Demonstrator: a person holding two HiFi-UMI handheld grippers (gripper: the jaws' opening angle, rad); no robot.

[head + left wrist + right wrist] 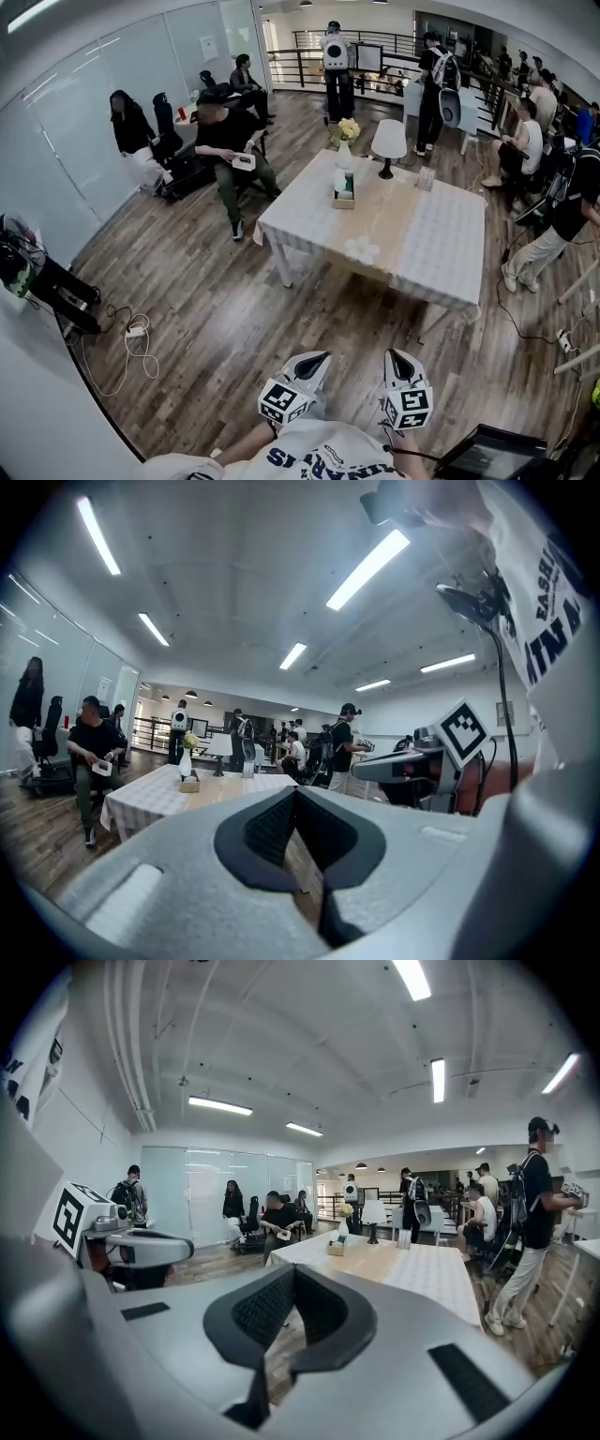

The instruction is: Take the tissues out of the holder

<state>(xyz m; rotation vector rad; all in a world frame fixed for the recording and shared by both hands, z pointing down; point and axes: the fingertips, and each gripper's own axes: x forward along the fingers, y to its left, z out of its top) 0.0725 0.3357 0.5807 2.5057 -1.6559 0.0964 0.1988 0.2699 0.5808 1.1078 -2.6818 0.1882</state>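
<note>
The tissue holder (344, 192), a small wooden box with pale tissues standing up in it, sits on the far part of a white-clothed table (441, 244). It also shows small in the left gripper view (190, 782) and the right gripper view (336, 1247). A few crumpled white tissues (362, 249) lie on the table's tan runner. My left gripper (314, 361) and right gripper (398, 361) are side by side close to my body, well short of the table. Both are shut and hold nothing; the jaws meet at their tips (296, 794) (293, 1271).
A vase of flowers (347, 141), a white lamp (388, 145) and a clear stand (427, 178) share the table. Wooden floor lies between me and it. Cables and a power strip (136, 331) lie at left, a dark case (492, 455) at lower right. People sit and stand around the room.
</note>
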